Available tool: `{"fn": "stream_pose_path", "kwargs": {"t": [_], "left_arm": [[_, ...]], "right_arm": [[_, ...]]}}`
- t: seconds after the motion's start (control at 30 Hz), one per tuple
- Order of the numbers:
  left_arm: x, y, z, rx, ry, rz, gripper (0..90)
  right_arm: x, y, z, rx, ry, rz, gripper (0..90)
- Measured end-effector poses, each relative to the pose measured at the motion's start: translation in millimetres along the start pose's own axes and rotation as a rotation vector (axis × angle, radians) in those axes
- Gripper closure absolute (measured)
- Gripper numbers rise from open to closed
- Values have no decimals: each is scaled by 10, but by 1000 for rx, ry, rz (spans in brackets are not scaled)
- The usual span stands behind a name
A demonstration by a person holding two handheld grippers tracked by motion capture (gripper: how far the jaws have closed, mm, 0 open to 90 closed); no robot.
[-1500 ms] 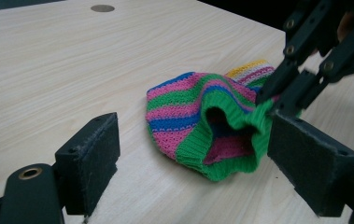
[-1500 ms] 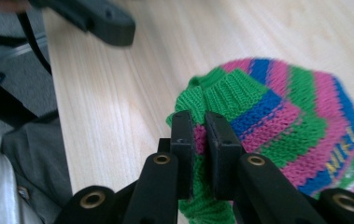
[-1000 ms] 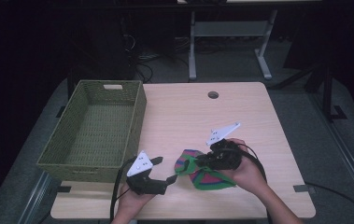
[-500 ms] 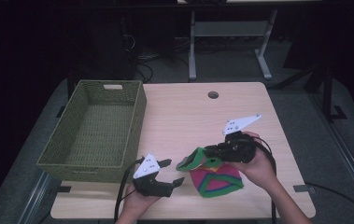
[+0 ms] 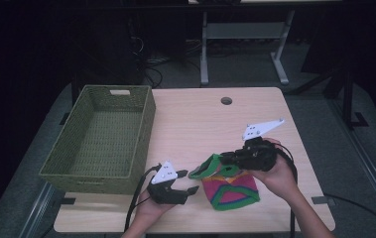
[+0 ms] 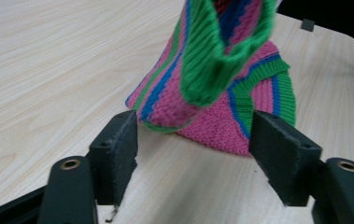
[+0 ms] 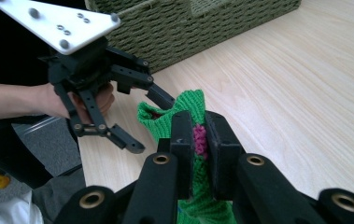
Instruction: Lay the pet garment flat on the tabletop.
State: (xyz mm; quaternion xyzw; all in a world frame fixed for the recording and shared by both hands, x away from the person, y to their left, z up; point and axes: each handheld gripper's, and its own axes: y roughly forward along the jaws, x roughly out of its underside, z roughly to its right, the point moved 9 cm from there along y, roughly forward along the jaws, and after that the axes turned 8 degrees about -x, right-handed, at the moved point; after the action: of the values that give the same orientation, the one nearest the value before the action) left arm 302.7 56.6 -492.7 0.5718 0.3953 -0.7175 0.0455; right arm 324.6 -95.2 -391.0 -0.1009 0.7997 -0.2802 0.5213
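A knitted piece (image 5: 234,191) with pink, green and blue stripes lies near the table's front edge. Its green ribbed cuff (image 5: 206,167) is lifted off the wood. My right gripper (image 5: 223,158) is shut on that cuff; in the right gripper view, pink and green knit (image 7: 184,106) is pinched where the right gripper (image 7: 199,135) closes. My left gripper (image 5: 188,181) is open just left of the piece, low over the table. In the left gripper view the raised cuff (image 6: 221,56) hangs just ahead of the left gripper (image 6: 193,135), whose jaws stand wide apart. The left gripper (image 7: 139,123) also appears open in the right gripper view.
A green woven basket (image 5: 148,116), with nothing in it, stands on the table's left side; its wall (image 7: 212,23) runs behind the left gripper. A round cable hole (image 5: 226,100) sits at the table's far edge. Bare wood lies between basket and knit piece.
My right gripper has moved right and upward, pulling the knit piece's cuff up and dragging the piece slightly right. The left gripper has shifted a little to the right, staying open.
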Motion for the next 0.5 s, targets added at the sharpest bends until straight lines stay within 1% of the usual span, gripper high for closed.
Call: {"fn": "stream_pose_path", "kwargs": {"t": [0.07, 0.13, 0.23, 0.27, 0.33, 0.4, 0.5], "left_arm": [[-1, 20, -8, 2, -2, -2, 372], [3, 90, -20, 12, 14, -16, 410], [-2, 121, -16, 13, 25, -20, 463], [-20, 137, -16, 24, 35, -19, 496], [-49, 133, -31, 23, 47, -9, 593], [-70, 130, -36, 32, 42, -9, 664], [-88, 111, -45, 28, 53, -2, 751]], "right_arm": [[0, -5, -1, -4, 2, 1, 820], [1, -7, -1, -3, 2, 1, 820], [2, -8, 2, -3, 0, 1, 821], [6, -15, 9, -2, 0, 1, 820], [10, -28, 14, -1, 2, 3, 820], [16, -46, 20, 0, 1, 7, 820], [39, -72, 35, 2, 7, 7, 820]]}}
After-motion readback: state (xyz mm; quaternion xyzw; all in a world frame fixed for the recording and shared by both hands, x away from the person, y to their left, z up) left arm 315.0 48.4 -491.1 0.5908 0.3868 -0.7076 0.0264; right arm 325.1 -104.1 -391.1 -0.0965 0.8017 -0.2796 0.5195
